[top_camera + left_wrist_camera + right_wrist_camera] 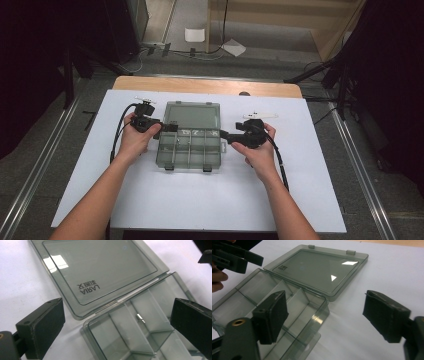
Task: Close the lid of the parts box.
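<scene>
a clear smoke-grey compartment box [189,142] is seen lying open in the middle of the white board [300,200], its lid [192,115] folded flat on the far side and its divided tray on the near side. both forearms are stretched in from the near edge, one to each side of the box, wrists held low over the board.

the left gripper [167,127] is held level at the box's left side, pointed inward at the line where lid and tray meet. in the left gripper view [117,322] its jaws are spread wide; the hinge edge and the tray's corner are seen between them, and neither pad is pressed on anything.

the right gripper [225,135] is held level at the box's right edge, pointed inward. in the right gripper view [324,317] its jaws are spread, one over the tray's compartments, the other over the bare board, with the tray's right wall between them; no contact with the pads can be made out.

the tray's near corners are cut off in both gripper views. the lettering on the lid is read upside down in the left gripper view and is too small to read elsewhere. a small bright thing [140,318] by a divider cannot be identified.
</scene>
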### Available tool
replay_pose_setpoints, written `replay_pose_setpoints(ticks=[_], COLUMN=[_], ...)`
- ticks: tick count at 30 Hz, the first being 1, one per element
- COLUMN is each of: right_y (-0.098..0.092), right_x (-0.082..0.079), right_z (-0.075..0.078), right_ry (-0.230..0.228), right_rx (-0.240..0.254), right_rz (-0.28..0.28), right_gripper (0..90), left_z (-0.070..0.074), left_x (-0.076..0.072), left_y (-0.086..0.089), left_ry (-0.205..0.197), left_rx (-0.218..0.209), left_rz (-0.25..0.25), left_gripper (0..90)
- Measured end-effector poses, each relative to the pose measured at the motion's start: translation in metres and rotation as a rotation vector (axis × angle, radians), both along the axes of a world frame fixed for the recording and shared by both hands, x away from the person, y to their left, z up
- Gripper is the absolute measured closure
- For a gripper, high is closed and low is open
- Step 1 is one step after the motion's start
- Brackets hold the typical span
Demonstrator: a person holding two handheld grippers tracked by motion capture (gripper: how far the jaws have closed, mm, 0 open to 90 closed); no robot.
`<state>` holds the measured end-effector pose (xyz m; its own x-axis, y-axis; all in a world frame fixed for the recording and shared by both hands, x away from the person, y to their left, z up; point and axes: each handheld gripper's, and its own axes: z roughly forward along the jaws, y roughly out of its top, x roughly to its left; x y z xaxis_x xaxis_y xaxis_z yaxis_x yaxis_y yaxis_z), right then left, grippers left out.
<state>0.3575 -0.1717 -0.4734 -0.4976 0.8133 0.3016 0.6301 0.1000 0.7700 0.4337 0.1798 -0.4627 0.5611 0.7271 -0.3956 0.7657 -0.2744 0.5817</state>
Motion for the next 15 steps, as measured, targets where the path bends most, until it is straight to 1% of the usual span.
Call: replay_pose_setpoints(ticks=[1,3,5,6,7,9,10,12,15], right_y=[0.002,0.005,0.009,0.010,0.011,0.013,0.015,0.019,0.025], right_x=[0.003,0.007,0.013,0.016,0.018,0.023,0.025,0.028,0.033], right_z=[0.000,0.000,-0.001,-0.001,-0.001,-0.002,-0.002,-0.004,-0.007], right_ry=[0.009,0.028,0.036,0.045,0.049,0.072,0.079,0.082,0.104], right_rx=[0.001,-0.004,-0.016,-0.014,-0.012,0.024,0.032,0.026,0.003], right_rz=[-0.009,-0.017,-0.031,-0.027,-0.032,-0.040,-0.042,-0.042,-0.037], right_gripper=[22.0,24.0,26.8,28.0,29.4,31.0,31.9,34.0,34.3], left_z=[0.001,0.001,0.000,0.000,0.000,-0.001,-0.002,-0.002,-0.003], left_x=[0.001,0.002,0.004,0.004,0.005,0.006,0.007,0.008,0.010], left_y=[0.000,0.001,0.002,0.003,0.003,0.004,0.005,0.005,0.007], left_ry=[0.003,0.003,0.012,0.012,0.013,0.014,0.013,0.019,0.032], left_rx=[0.010,0.022,0.026,0.030,0.035,0.040,0.033,0.026,0.014], left_rz=[0.013,0.049,0.070,0.077,0.084,0.098,0.103,0.115,0.111], left_gripper=[2.9,14.5,18.7,23.4,24.8,28.1,28.2,34.2,34.5])
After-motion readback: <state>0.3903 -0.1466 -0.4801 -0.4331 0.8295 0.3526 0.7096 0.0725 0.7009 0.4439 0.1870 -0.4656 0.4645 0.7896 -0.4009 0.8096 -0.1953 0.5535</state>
